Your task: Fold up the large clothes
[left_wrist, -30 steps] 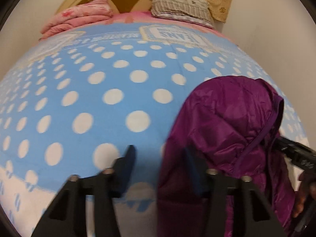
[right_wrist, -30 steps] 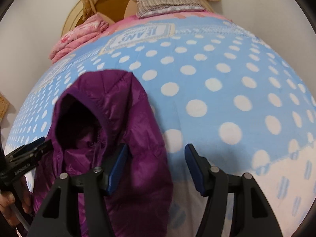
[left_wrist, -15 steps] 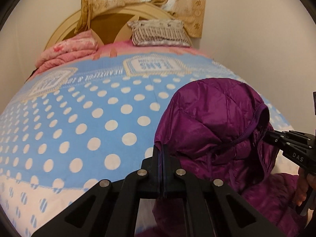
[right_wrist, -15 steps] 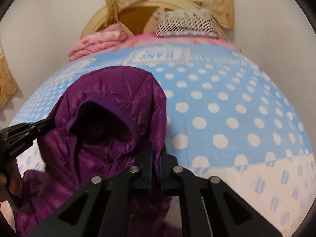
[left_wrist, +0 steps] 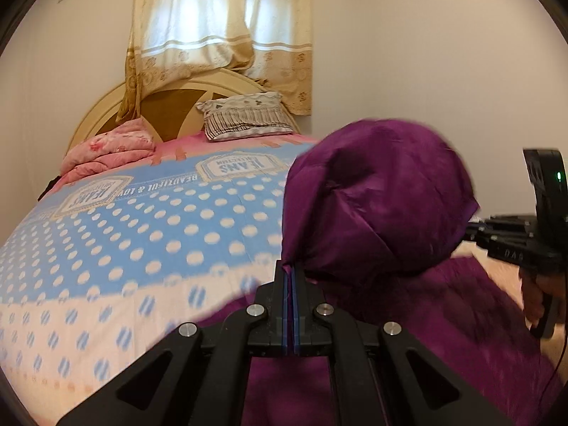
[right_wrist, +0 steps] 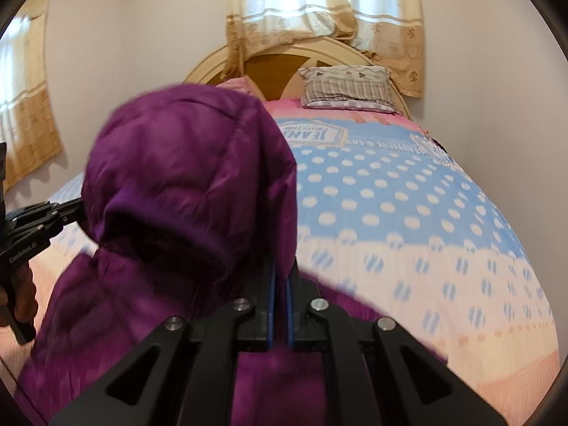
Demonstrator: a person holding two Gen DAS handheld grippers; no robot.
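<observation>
1. My left gripper (left_wrist: 291,277) has its jaws clamped on the purple hooded jacket (left_wrist: 383,206).
2. My right gripper (right_wrist: 280,277) pinches the same jacket, jaws closed.
3. I see the hood raised above the polka-dot bed (left_wrist: 142,241), the body trailing below.

We see the purple jacket (left_wrist: 383,206), a thin quilted cloth with a soft sheen, creased and puffy. The bedspread (left_wrist: 142,234) looks like matt, fuzzy woven cloth. Both grippers, left gripper (left_wrist: 291,284) and right gripper (right_wrist: 280,284), are matt black plastic with shiny metal screws.
</observation>
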